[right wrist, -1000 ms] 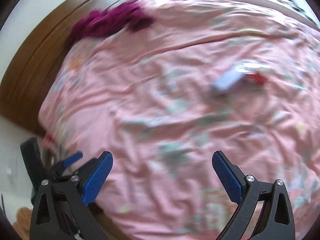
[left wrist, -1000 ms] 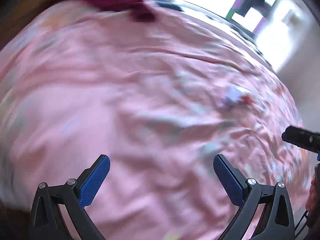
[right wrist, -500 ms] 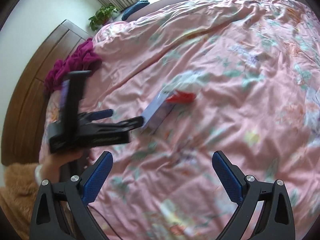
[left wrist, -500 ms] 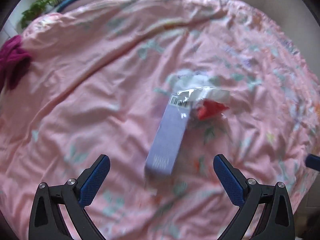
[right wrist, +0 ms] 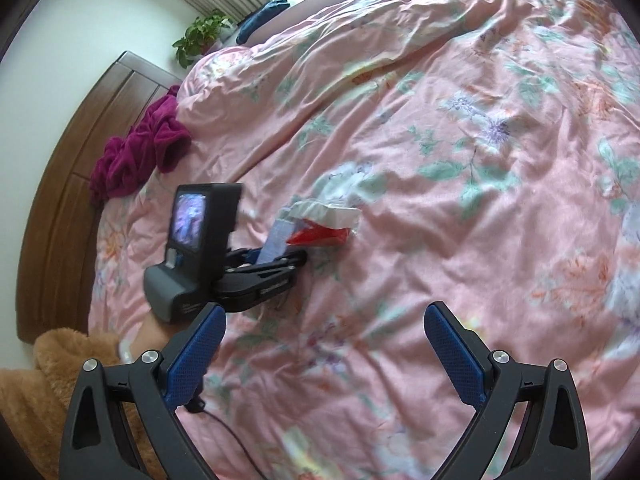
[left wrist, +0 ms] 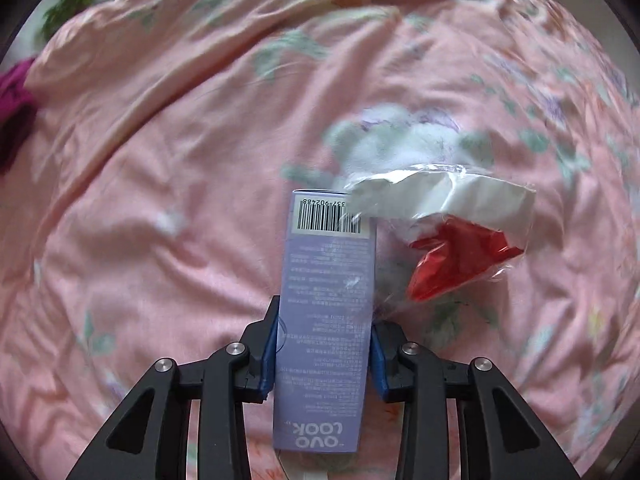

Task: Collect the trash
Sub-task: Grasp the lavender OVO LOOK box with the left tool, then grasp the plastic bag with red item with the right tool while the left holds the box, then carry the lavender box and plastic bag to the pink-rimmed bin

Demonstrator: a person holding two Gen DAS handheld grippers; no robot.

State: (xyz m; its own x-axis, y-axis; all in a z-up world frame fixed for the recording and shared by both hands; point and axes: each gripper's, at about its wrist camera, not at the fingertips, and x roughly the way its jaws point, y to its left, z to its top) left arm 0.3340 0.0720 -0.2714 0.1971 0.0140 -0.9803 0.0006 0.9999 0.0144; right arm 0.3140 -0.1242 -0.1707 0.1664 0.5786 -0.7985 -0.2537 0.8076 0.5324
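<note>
A lilac cardboard box (left wrist: 326,308) with a barcode lies on the pink floral bedcover (left wrist: 160,160). My left gripper (left wrist: 323,354) is shut on the box, its blue pads pressed on both long sides. A clear plastic wrapper (left wrist: 448,216) with white and red parts lies touching the box's far right corner. In the right wrist view the box (right wrist: 276,246), the wrapper (right wrist: 326,226) and my left gripper (right wrist: 276,262) show at centre left. My right gripper (right wrist: 322,354) is open and empty above the bedcover (right wrist: 480,160), nearer than the trash.
A crimson cloth (right wrist: 140,152) lies bunched by the wooden headboard (right wrist: 76,168) at left. A potted plant (right wrist: 202,34) and a blue item (right wrist: 262,14) stand by the window. The person's brown fuzzy sleeve (right wrist: 36,384) is at lower left.
My left gripper moved forward to the lilac box and closed on it. My right gripper stayed open and shifted only slightly.
</note>
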